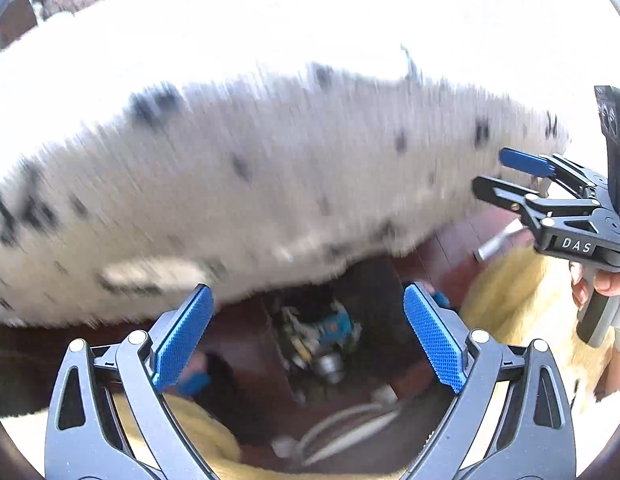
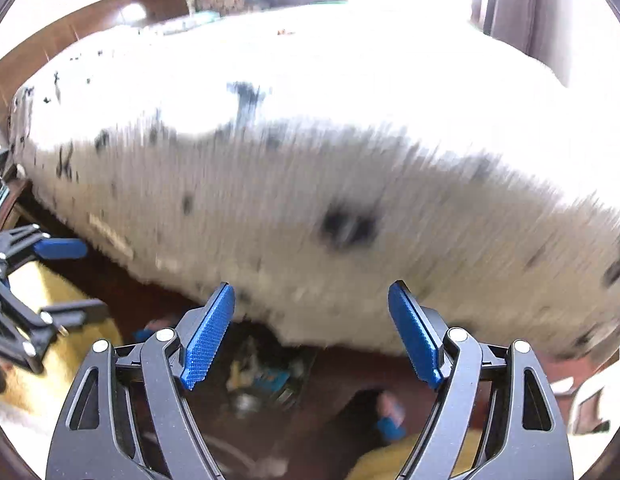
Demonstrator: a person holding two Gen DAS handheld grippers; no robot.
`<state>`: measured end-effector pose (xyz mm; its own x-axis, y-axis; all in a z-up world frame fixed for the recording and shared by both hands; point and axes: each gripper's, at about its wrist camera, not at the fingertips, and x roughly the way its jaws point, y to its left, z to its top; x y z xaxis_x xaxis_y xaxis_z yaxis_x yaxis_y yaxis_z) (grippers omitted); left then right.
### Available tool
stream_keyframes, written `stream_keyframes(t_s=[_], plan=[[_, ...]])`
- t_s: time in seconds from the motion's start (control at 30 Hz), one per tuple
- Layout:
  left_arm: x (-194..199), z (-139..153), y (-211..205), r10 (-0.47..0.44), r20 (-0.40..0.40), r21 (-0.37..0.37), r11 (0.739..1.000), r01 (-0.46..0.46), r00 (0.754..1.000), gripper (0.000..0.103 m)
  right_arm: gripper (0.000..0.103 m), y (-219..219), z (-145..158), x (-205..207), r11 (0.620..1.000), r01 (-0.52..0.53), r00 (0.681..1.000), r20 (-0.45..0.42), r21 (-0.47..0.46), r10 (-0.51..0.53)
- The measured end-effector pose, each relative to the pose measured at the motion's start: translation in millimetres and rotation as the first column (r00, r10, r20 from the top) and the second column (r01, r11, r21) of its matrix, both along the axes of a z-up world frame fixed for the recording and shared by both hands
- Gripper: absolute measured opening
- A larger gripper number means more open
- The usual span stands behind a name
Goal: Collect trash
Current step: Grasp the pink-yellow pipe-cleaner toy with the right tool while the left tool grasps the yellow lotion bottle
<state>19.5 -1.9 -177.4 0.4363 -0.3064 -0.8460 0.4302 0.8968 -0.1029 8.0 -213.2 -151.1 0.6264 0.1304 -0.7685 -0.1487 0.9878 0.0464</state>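
Note:
Both views are motion-blurred. A dark bin [image 1: 374, 312] on the floor below the bed edge holds mixed trash [image 1: 318, 336], with blue and white wrappers and a metal can. It also shows in the right wrist view [image 2: 265, 380]. My left gripper [image 1: 305, 336] is open and empty, above the bin. My right gripper [image 2: 310, 336] is open and empty, also above the bin; in the left wrist view it shows at the right [image 1: 506, 176], held by a hand.
A bed with a white, black-speckled cover [image 1: 245, 184] fills the upper half of both views. Yellow fabric [image 1: 522, 300] lies on the dark wooden floor [image 1: 454, 248]. White cables [image 1: 342, 428] lie near the bin. The left gripper appears at the left [image 2: 73, 280].

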Motion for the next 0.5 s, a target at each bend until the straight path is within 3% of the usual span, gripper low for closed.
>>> stream_keyframes(t_s=[0.07, 0.23, 0.5], plan=[[11, 23, 5, 0.016, 0.062, 0.004, 1.0, -0.016, 0.998, 0.091, 0.082, -5, 20, 5, 0.999, 0.017, 0.997, 0.073, -0.029, -0.014], [46, 63, 24, 0.089, 0.174, 0.019, 0.995, -0.094, 0.981, 0.091, 0.083, -19, 59, 36, 0.995, 0.024, 0.986, 0.165, -0.102, -0.007], [115, 99, 57, 0.17, 0.209, -0.008, 0.985, -0.172, 0.963, 0.09, 0.084, -38, 100, 98, 0.994, 0.036, 0.981, 0.191, -0.099, -0.017]])
